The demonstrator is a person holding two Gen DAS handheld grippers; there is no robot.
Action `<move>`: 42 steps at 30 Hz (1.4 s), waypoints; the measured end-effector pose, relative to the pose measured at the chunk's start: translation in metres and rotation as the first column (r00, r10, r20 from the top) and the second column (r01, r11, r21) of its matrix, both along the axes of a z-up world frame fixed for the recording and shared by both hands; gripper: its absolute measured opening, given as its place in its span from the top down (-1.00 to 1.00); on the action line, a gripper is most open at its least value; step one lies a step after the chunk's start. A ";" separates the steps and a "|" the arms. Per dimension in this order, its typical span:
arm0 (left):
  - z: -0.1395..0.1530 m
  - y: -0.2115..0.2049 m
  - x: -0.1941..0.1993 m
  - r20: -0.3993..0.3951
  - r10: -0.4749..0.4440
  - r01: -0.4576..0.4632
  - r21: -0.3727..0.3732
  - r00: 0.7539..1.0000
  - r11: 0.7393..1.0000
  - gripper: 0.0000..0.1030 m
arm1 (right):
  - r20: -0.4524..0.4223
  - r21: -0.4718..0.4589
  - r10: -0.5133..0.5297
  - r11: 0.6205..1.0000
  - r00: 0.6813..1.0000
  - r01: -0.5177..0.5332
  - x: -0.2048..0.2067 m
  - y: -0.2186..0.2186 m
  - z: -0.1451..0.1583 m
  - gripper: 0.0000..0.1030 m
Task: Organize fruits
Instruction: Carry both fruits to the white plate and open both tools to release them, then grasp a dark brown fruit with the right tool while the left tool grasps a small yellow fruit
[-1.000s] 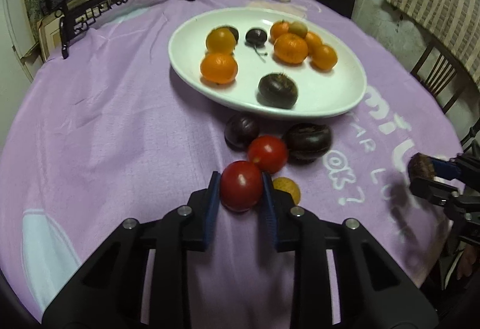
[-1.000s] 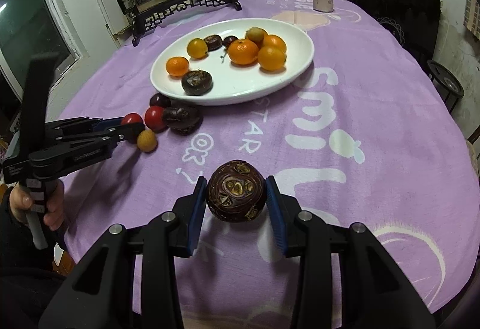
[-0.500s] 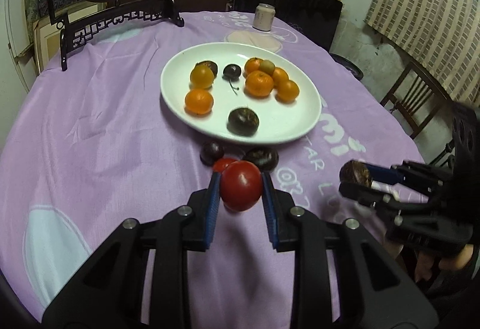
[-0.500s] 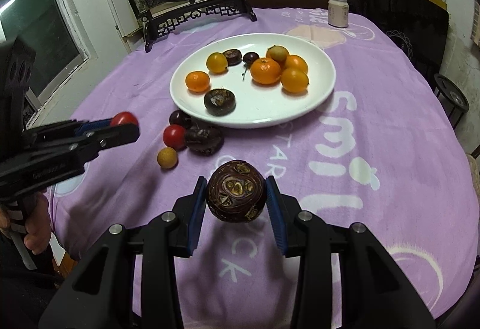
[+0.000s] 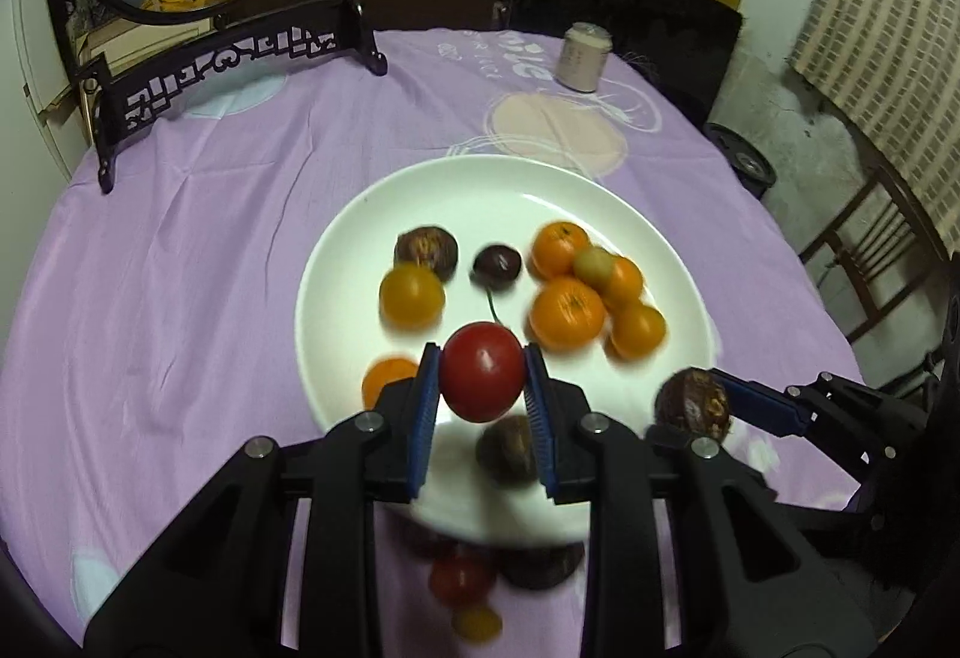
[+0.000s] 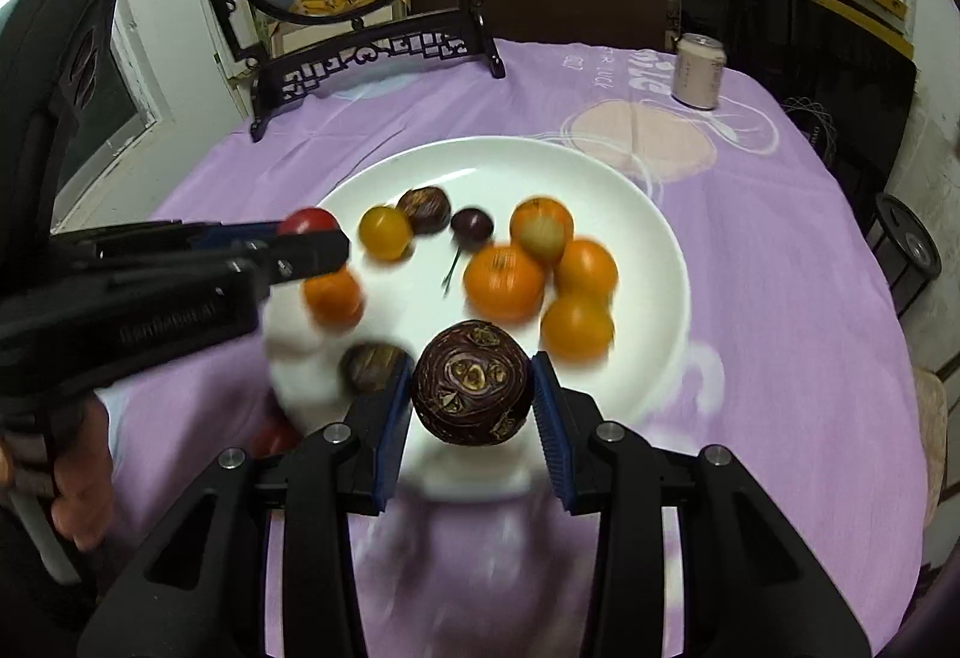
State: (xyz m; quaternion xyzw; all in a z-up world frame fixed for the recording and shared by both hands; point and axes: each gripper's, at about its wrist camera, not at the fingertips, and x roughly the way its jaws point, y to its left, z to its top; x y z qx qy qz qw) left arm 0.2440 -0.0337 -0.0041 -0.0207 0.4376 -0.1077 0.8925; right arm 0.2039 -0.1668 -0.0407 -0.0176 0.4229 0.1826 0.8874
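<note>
My left gripper is shut on a red tomato, held in the air over the near part of the white plate. My right gripper is shut on a dark purple wrinkled fruit, also above the plate's near edge. The plate holds several oranges, a yellow tomato, a dark cherry and dark purple fruits. In the right wrist view the left gripper comes in from the left with the red tomato.
On the purple cloth below the plate lie a red tomato, a small yellow fruit and dark fruits. A can and a black framed screen stand sit at the far side. A chair stands right.
Both grippers have lifted and moved forward from the near cloth to above the plate's near edge, each still holding its fruit. The loose fruits on the cloth now lie behind the fingers.
</note>
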 end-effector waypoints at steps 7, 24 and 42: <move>-0.023 -0.004 0.040 -0.061 0.010 -0.010 -0.003 0.998 1.000 0.46 | -0.045 -0.029 0.002 1.000 0.999 -0.003 0.035 0.006 -0.022 0.23; 0.013 0.015 -0.030 0.105 0.039 -0.039 -0.003 0.994 0.999 -0.41 | 0.047 -0.002 -0.032 0.999 0.998 0.032 -0.027 -0.005 0.009 -0.39; -0.009 0.121 -0.139 0.119 0.209 -0.206 -0.037 0.970 0.978 -0.52 | -0.013 0.016 0.013 1.000 1.000 -0.013 -0.085 0.044 -0.035 -0.44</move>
